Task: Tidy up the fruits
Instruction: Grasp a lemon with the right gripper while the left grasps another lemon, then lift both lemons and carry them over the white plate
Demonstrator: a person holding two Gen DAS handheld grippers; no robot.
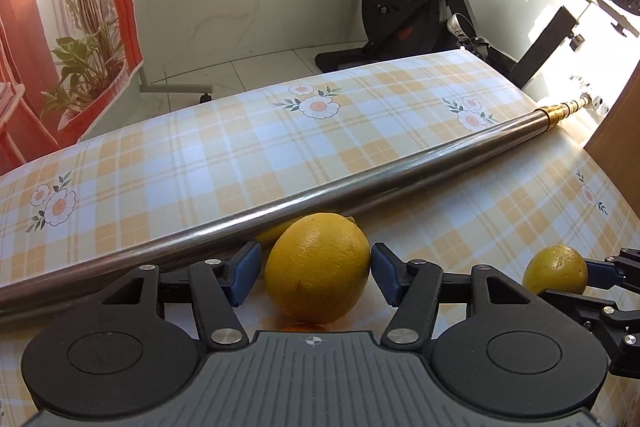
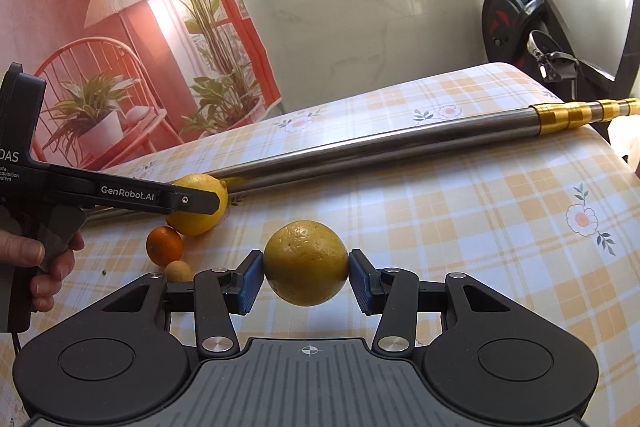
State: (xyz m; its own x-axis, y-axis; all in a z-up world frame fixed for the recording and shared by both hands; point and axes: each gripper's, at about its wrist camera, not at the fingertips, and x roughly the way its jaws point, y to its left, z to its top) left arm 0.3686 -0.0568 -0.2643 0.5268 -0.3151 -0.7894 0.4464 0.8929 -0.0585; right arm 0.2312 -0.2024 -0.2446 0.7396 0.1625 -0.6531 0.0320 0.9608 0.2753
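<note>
The tabletop (image 2: 500, 227), under a yellow plaid cloth with daisies, carries everything here. Across its far part lies a long metal pole (image 1: 360, 183) with a brass-coloured end, the largest thing on it.

Next come the 2 big citrus fruits. The left gripper (image 1: 316, 269) straddles a yellow lemon-like fruit (image 1: 318, 267) that rests on the cloth just in front of the pole. Its right pad looks to be at the rind, while a narrow gap shows at the left pad, so I read it as not yet clamped. The right gripper (image 2: 306, 267) is closed on a rounder, duller yellow-green orange (image 2: 306, 263), both pads pressing its sides at the widest part; a shadow beneath suggests it hangs clear of the cloth.

Smaller still, a tangerine (image 2: 164, 245) sits touching the lemon, and a tiny tan fruit (image 2: 178, 271) lies just beside that.

Judging by the pebbled rind, these citrus are firm and fairly heavy for their size, with a slightly waxy skin that could roll or slip. The safest hold is across the middle, pads level on opposite sides, with moderate squeeze only; the tangerine is likely softer and bruises more easily.
</note>
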